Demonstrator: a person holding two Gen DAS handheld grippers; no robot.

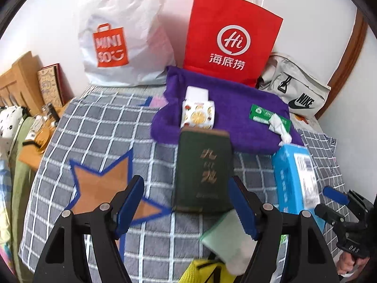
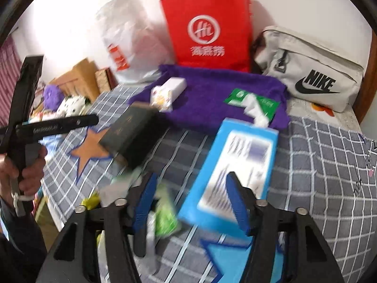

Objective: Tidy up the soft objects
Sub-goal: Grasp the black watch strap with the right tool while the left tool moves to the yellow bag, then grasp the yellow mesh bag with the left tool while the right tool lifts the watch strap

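Left-wrist view, left to right: a white shopping bag (image 1: 122, 35) stands at upper left against the wall, a red paper bag (image 1: 232, 35) at upper centre, a grey sling bag (image 1: 297, 89) at upper right. Below them, on the checked bedspread (image 1: 99, 122), a purple towel (image 1: 235, 122) carries two small packets. The left tongs (image 1: 186, 208) at lower centre stand open and empty around the near end of a dark green book (image 1: 203, 169), pads clear of it. The blue tissue box (image 1: 295, 176) lies at right. In the right-wrist view, the right tongs (image 2: 190, 202) frame that box (image 2: 235, 172) part-open, apparently not gripping. Judged step: approach. Next, each pair must close squarely on its item.
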